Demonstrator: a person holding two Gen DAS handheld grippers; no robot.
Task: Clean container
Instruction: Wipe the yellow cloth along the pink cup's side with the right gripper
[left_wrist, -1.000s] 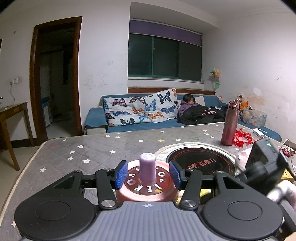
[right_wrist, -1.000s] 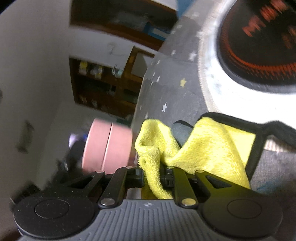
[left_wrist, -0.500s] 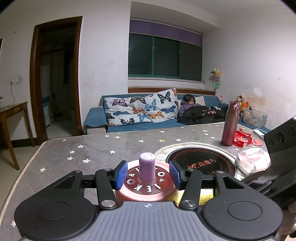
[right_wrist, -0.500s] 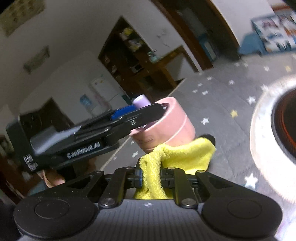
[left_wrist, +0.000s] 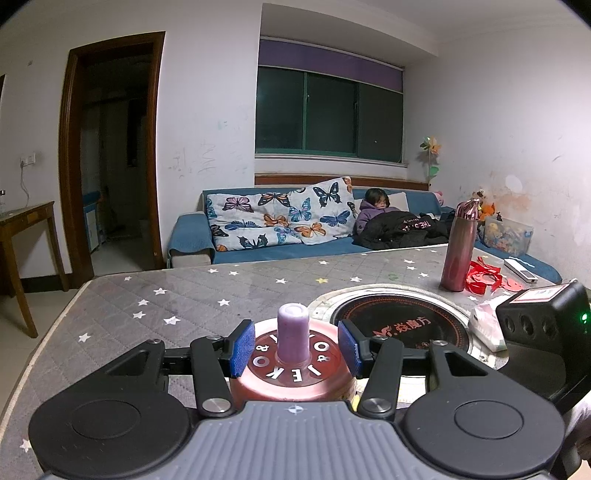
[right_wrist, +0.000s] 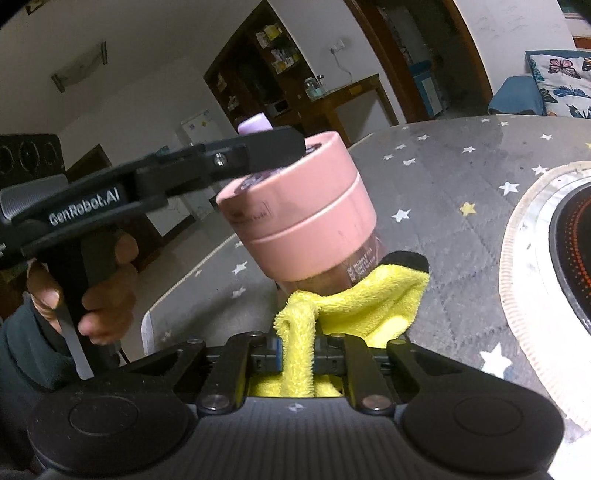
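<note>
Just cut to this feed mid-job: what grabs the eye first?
The pink container dead centre, clamped at its lid by the left gripper, with a purple knob standing up from the top. Right below it, a bright yellow cloth pinched in the right gripper meets the container's lower side. To the right, a round black cooktop is set into the star-patterned table.

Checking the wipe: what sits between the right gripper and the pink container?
The yellow cloth. The right gripper pinches it, and its far end lies against the lower side of the pink container. The right wrist view shows this.
</note>
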